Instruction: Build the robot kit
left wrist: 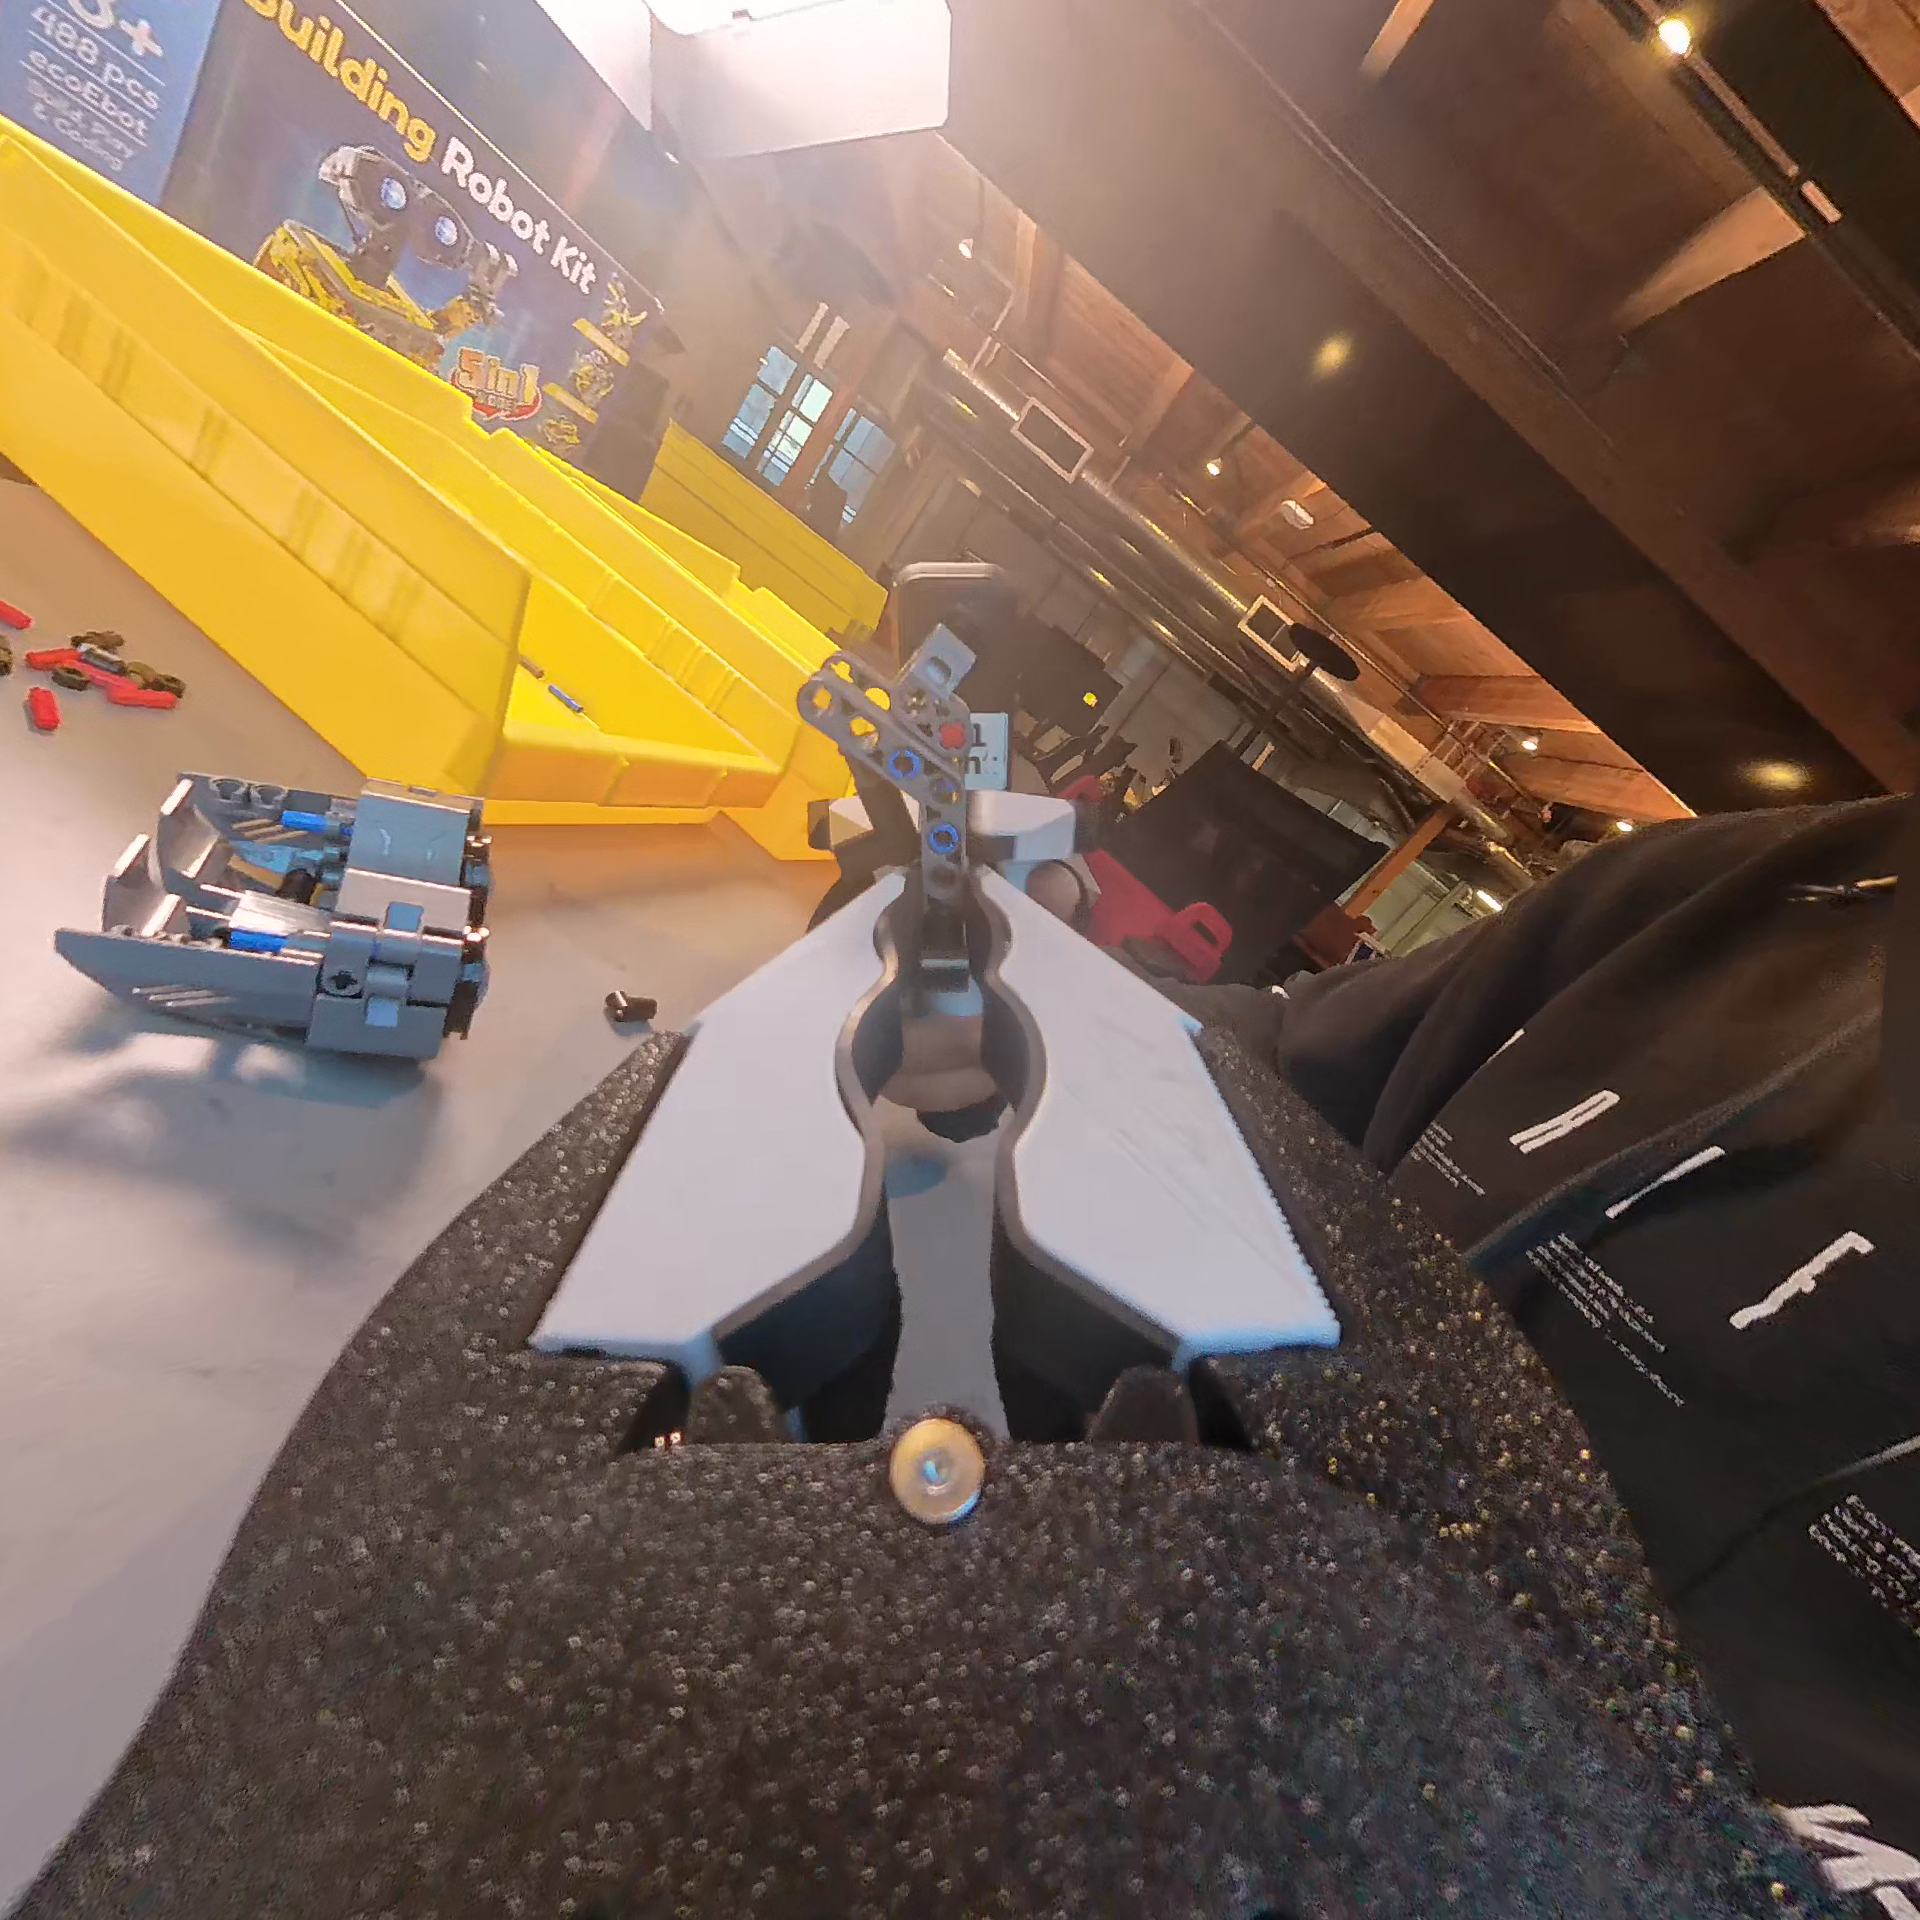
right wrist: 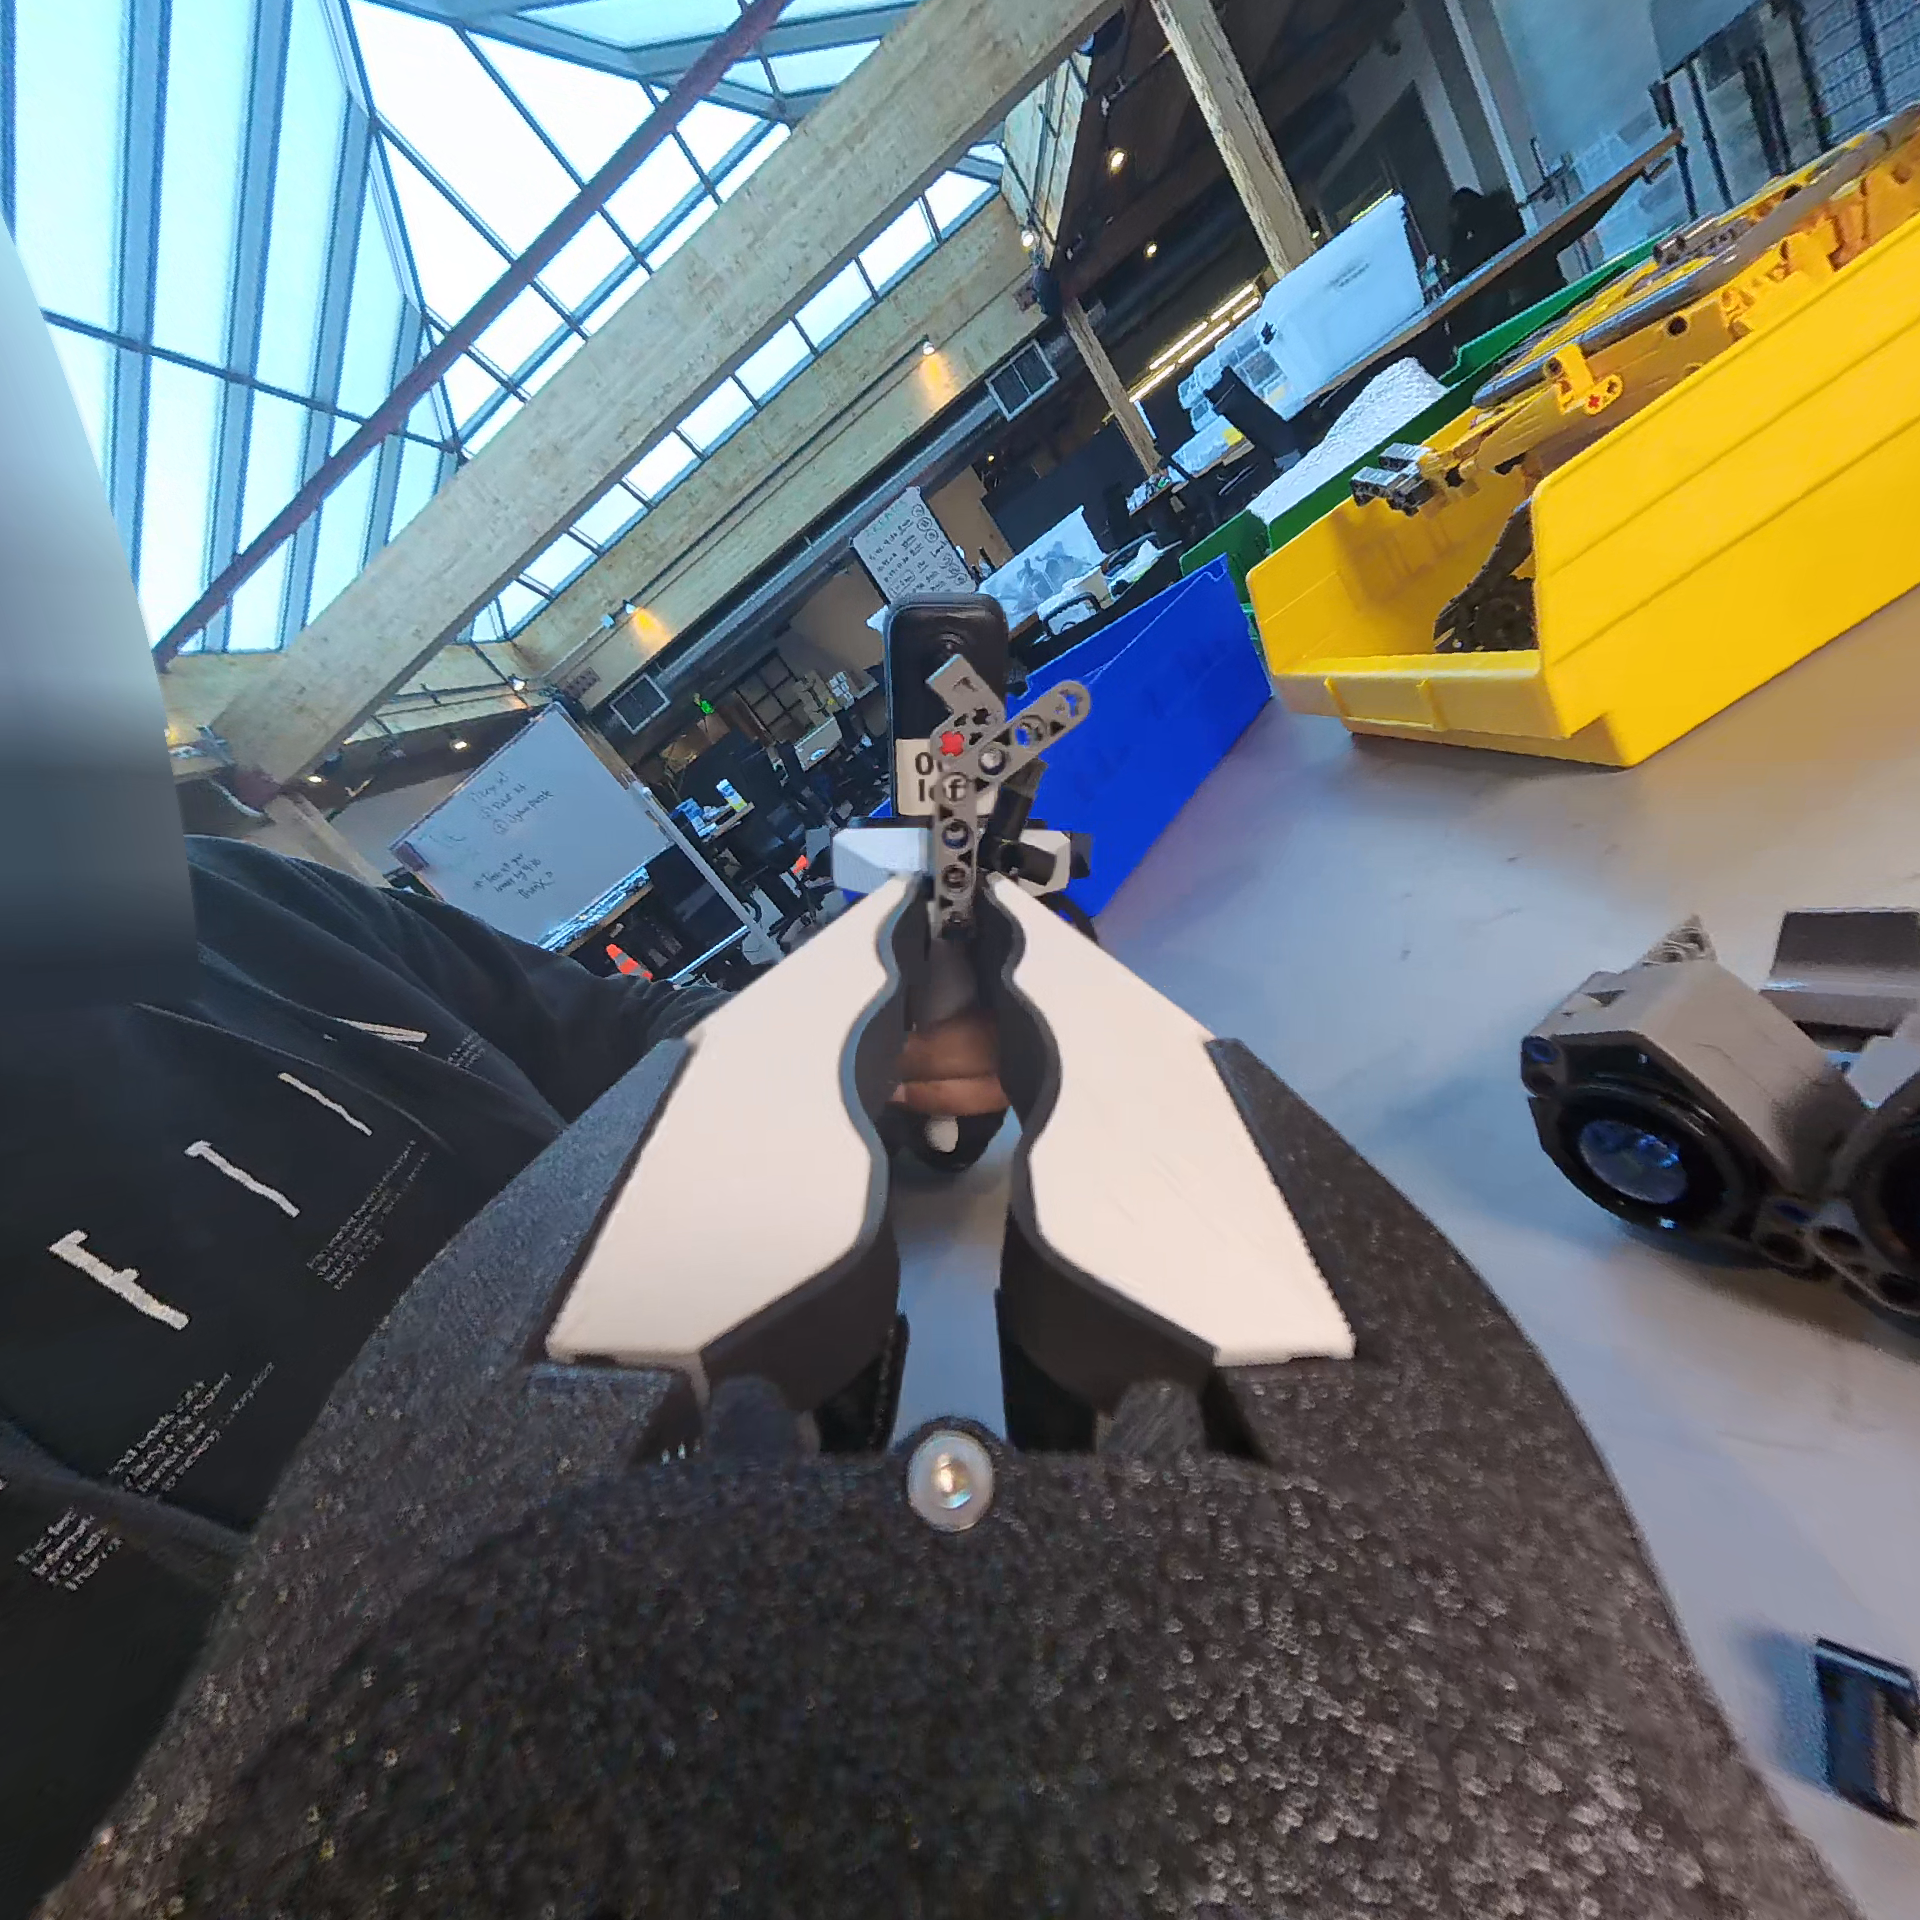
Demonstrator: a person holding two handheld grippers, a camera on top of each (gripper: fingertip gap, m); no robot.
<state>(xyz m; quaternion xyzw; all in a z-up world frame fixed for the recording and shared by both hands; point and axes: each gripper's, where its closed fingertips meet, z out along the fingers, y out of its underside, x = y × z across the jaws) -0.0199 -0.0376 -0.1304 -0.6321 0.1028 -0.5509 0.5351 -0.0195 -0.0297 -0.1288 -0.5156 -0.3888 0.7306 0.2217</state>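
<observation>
Rising from between both sets of fingertips, a small grey beam assembly (left wrist: 914, 769) with blue and red pins is held in the air, well above the grey table (left wrist: 208, 1195). The left gripper (left wrist: 940, 904) is clenched on its lower end; the right gripper (right wrist: 951, 914) pinches the same piece from the opposite side. Left of the assembly, a grey brick-built module (left wrist: 291, 914) lies on the table before yellow bins (left wrist: 364, 582). With so narrow a grip, uneven pulling could twist the pinned beams apart or let the piece slip free.
</observation>
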